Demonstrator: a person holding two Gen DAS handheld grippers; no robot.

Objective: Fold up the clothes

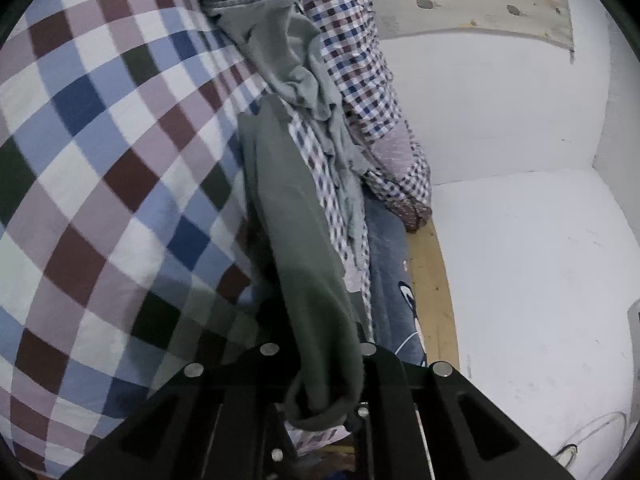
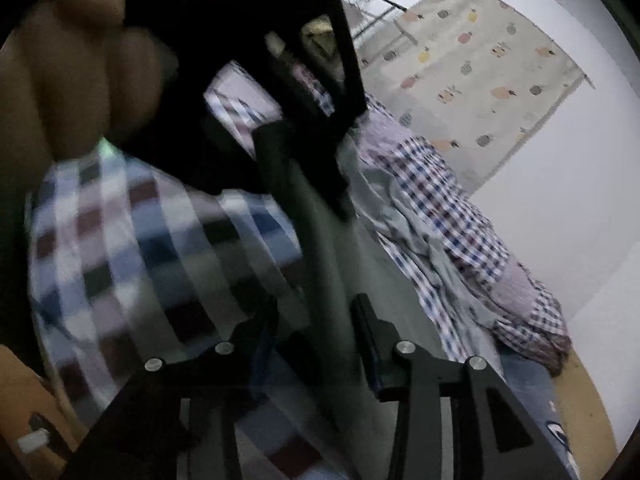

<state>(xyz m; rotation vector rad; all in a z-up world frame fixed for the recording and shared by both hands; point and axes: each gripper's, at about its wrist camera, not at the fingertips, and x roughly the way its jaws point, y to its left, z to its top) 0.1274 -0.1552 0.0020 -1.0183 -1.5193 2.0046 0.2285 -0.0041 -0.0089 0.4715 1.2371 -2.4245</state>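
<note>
The left gripper [image 1: 324,364] is pinching a dark green garment [image 1: 296,216] above the checked bedspread [image 1: 100,168]. The right gripper [image 2: 308,320] is gaping empty beside it. Folding is looking barely begun: a crumpled pile of clothes [image 1: 360,92] is lying along the bed's far edge.

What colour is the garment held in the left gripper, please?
Plain olive green garment, clearest in the left wrist view.
</note>
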